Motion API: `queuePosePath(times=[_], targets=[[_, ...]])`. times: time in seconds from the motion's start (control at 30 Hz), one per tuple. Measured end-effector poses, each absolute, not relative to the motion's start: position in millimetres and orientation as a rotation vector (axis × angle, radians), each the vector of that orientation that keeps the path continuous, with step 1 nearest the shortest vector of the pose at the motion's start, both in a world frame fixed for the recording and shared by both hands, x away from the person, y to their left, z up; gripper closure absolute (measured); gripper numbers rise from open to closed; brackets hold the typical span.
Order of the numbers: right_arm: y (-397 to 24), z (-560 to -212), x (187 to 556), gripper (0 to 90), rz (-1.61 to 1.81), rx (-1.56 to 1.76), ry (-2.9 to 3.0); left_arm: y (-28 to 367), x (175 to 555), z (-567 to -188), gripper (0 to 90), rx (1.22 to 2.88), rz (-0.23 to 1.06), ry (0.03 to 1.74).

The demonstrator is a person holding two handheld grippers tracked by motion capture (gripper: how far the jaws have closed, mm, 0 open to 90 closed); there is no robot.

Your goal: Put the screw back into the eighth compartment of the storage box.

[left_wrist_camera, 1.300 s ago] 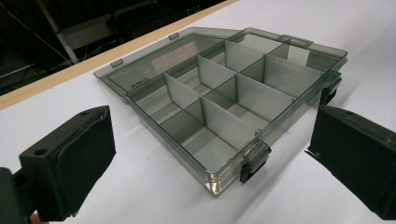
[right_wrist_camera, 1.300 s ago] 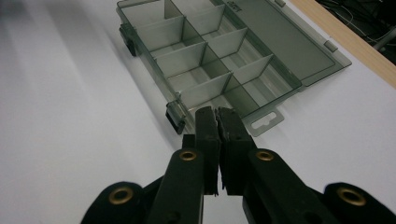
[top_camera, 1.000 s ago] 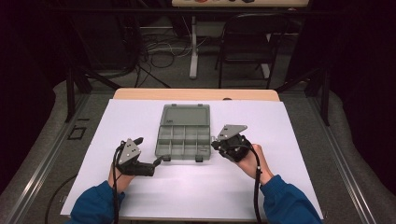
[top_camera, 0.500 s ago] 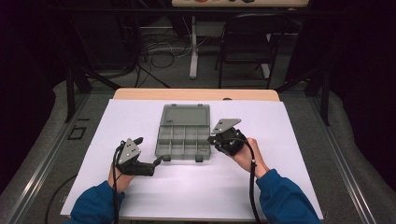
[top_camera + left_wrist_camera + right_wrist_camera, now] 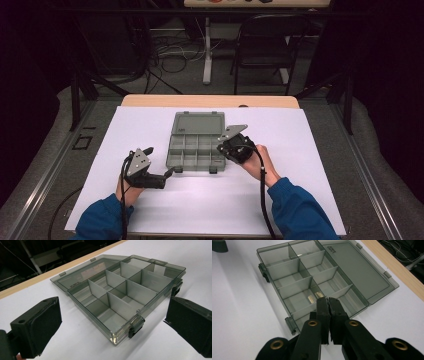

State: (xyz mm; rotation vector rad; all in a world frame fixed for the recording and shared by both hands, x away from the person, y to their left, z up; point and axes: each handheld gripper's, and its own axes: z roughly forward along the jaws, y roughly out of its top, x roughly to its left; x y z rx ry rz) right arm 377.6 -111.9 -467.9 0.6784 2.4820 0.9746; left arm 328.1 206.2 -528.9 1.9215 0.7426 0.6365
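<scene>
Jaws pressed together and empty, right gripper (image 5: 223,148) hovers over the open organizer box's (image 5: 195,145) 3 o'clock edge, probably to nudge it (lid (image 5: 198,123) lies flat at 12). Left gripper (image 5: 170,172) waits agape near its 7 o'clock corner.

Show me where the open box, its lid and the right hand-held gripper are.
Box (image 5: 195,152), high view, on a middle divider.
Lid (image 5: 198,123), high view, centre of the panel.
Right hand-held gripper (image 5: 328,302), right gripper view, between the shut fingertips.
</scene>
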Motion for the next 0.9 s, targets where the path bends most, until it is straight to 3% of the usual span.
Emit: queuePosePath(times=[0.9], targets=[[-92, -509, 401, 84.5, 0.873, 0.73, 2.575, 206, 328, -529, 0.0, 1.921, 0.636, 0.741]])
